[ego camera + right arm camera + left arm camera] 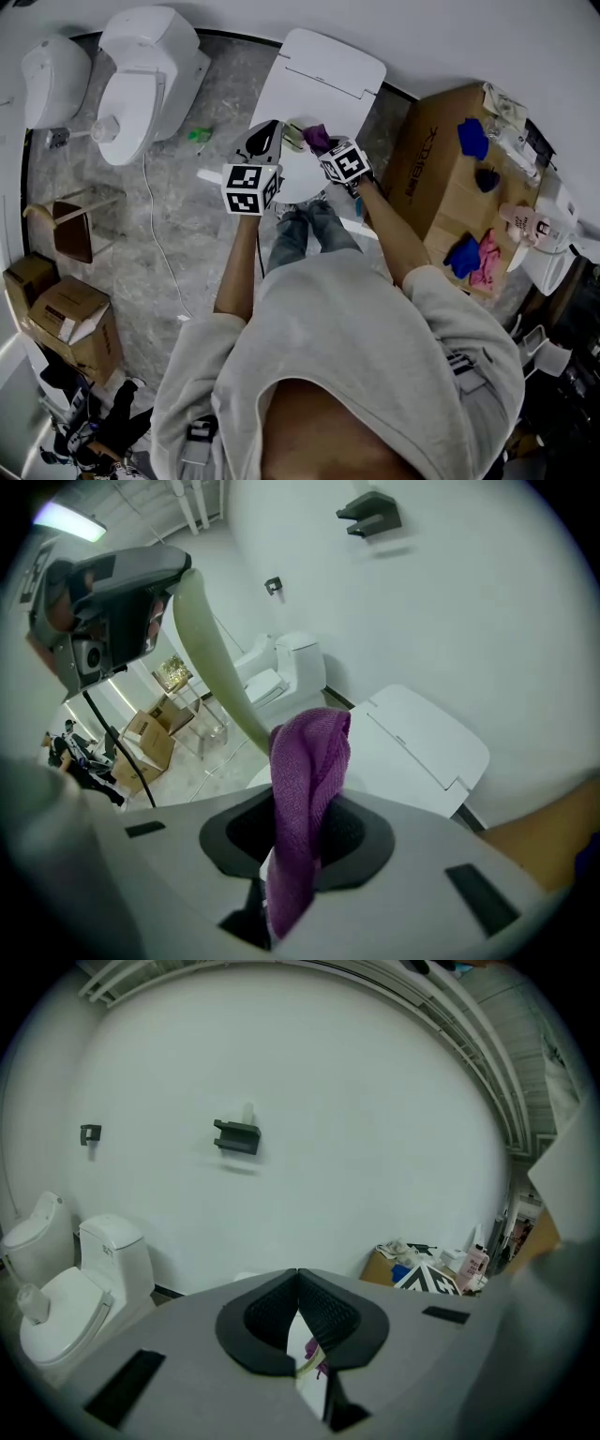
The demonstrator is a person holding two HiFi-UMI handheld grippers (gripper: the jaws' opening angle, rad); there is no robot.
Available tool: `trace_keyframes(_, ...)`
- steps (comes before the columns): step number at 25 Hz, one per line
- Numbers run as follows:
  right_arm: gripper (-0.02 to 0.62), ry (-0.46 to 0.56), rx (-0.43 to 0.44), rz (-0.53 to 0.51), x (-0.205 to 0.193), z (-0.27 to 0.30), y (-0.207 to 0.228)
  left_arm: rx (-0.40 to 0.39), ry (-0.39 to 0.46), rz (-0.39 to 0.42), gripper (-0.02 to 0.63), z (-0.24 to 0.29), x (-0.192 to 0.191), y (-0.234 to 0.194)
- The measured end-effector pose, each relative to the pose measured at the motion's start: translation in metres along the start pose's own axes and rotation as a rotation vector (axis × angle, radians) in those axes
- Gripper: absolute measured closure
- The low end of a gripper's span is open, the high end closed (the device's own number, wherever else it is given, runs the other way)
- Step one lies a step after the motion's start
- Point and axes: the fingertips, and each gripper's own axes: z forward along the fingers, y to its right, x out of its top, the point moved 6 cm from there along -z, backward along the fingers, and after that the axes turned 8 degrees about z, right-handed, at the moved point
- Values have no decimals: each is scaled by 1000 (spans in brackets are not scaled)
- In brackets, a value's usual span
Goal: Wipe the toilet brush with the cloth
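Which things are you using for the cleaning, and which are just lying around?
Using:
toilet brush, held by the left gripper
purple cloth, held by the right gripper

Lying around:
cardboard boxes
blue rags
pink bottle
second toilet

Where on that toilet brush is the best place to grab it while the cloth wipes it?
Probably the top end of its pale green handle, closing across the shaft from the side, as the left gripper does. The handle is a long, slim rod, so an end grip leaves its length free for the purple cloth, clamped in the right gripper, to slide along.
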Motion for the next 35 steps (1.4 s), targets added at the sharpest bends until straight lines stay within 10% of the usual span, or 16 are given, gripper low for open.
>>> trace_keyframes(19, 495, 581, -47, -207, 123, -151, -58, 163, 121, 11, 586, -54, 38, -28)
trace_keyframes(35, 495, 749, 55, -426, 200, -176, -150, 420, 250, 42, 586, -153, 65, -90)
